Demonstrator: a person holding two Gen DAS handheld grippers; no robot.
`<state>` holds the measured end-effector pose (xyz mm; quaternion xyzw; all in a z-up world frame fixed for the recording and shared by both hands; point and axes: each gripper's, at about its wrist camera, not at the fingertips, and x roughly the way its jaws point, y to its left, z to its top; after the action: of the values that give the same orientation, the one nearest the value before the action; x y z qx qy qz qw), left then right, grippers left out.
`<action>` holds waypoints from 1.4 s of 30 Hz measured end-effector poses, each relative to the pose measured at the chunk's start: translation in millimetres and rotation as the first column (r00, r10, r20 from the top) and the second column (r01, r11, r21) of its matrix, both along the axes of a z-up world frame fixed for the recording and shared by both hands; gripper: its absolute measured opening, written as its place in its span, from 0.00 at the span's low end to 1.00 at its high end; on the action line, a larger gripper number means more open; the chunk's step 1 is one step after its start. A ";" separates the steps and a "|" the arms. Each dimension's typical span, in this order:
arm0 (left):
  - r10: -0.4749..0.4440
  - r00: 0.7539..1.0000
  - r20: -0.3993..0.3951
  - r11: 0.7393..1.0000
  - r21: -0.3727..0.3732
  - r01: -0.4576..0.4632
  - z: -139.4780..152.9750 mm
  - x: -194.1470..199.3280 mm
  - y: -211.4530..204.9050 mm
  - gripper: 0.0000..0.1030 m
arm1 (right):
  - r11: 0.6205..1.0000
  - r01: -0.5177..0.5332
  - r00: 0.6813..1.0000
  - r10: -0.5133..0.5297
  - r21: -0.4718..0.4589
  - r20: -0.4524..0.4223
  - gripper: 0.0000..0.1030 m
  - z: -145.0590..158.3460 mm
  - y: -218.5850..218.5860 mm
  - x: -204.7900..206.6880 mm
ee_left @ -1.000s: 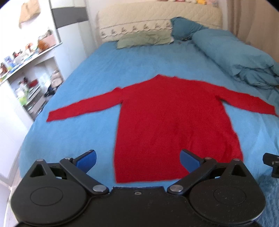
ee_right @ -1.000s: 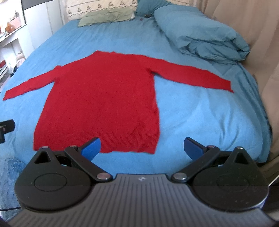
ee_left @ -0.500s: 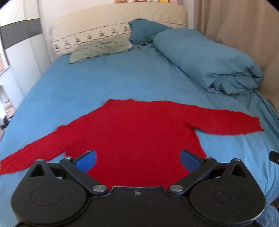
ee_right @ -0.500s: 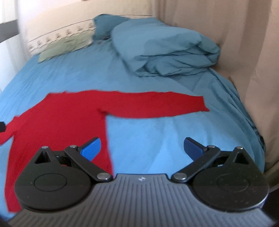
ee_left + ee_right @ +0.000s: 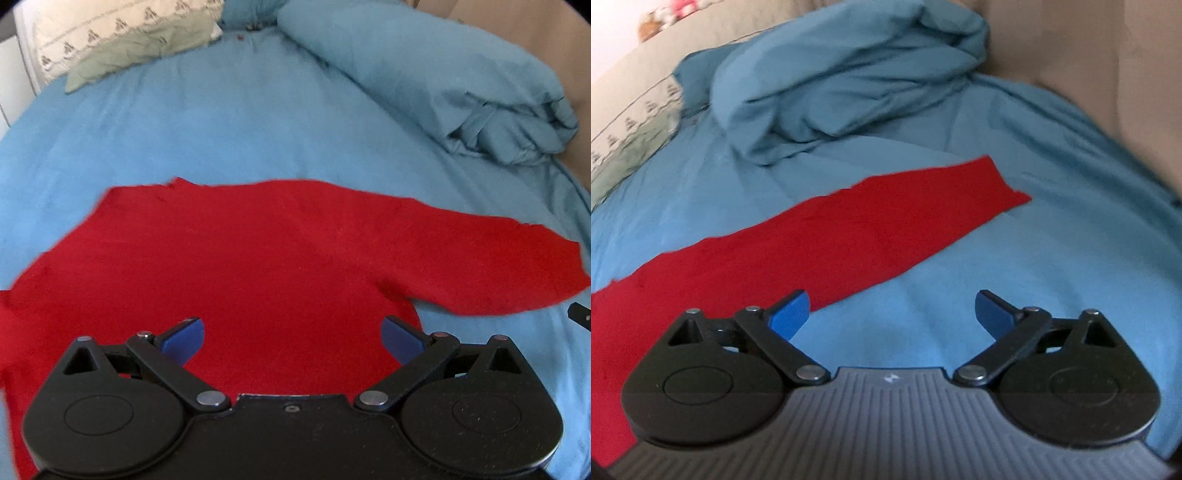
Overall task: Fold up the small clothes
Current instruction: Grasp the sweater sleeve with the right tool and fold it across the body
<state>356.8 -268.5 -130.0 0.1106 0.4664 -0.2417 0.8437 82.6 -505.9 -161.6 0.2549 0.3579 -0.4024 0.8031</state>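
A red long-sleeved sweater lies flat on the blue bed sheet, its right sleeve stretched out toward the bed's right side. My left gripper hovers open over the sweater's body near the right armpit, nothing between its blue pads. In the right wrist view my right gripper is open just in front of the right sleeve, over bare sheet; its left pad is close to the sleeve's lower edge. The sweater's hem and left sleeve are out of view.
A bunched blue duvet lies along the right side, also seen as the duvet beyond the sleeve. A green pillow and cream headboard cushion sit at the head. A beige curtain borders the bed's right edge.
Both grippers have moved forward and to the right over the sweater, from behind the hem up toward the right sleeve and armpit. Both stay open. The sweater has not moved.
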 end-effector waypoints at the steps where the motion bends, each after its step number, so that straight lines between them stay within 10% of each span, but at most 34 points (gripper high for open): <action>1: -0.006 1.000 -0.025 1.000 -0.022 0.006 -9.0 8.7 -6.1 1.00 | 1.000 0.018 1.000 -0.018 0.003 0.004 1.00 -10.2 -8.5 3.5; 8: 0.017 0.996 -0.088 0.998 -0.051 -0.022 -45.5 44.8 -40.7 1.00 | 0.995 0.100 0.990 -0.098 -0.017 0.105 0.91 -45.8 -43.2 5.0; 20: 0.006 1.000 -0.022 0.998 0.067 -0.005 -57.2 51.5 -59.2 1.00 | 0.987 0.163 0.979 -0.161 -0.011 0.123 0.20 -46.9 -74.8 20.0; 27: 0.051 0.996 0.071 0.996 0.070 -0.056 -8.3 49.8 1.6 1.00 | 0.998 0.008 0.965 0.008 -0.060 0.264 0.19 12.3 -43.6 64.7; 31: 0.125 0.978 0.164 0.989 0.060 -0.137 20.5 44.6 78.9 1.00 | 0.975 -0.201 0.887 0.223 -0.098 0.403 0.19 56.4 14.9 123.4; 35: 0.255 0.939 0.230 0.959 0.067 -0.276 28.9 42.4 164.3 1.00 | 0.873 -0.472 0.752 0.470 -0.119 0.463 0.19 63.5 104.8 192.5; 38: 0.347 0.922 0.172 0.935 0.014 -0.354 18.1 42.3 220.5 1.00 | 0.749 -0.654 0.667 0.638 -0.108 0.384 0.19 29.1 184.0 232.9; 42: 0.410 0.908 0.091 0.909 0.041 -0.415 -7.0 42.1 257.3 1.00 | 0.653 -0.756 0.631 0.747 -0.051 0.208 0.19 -48.9 258.9 248.1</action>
<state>398.9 -11.2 -137.0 0.0441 0.4520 -0.0396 0.8901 330.7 -247.1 -210.5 0.1402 0.3527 0.0051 0.9252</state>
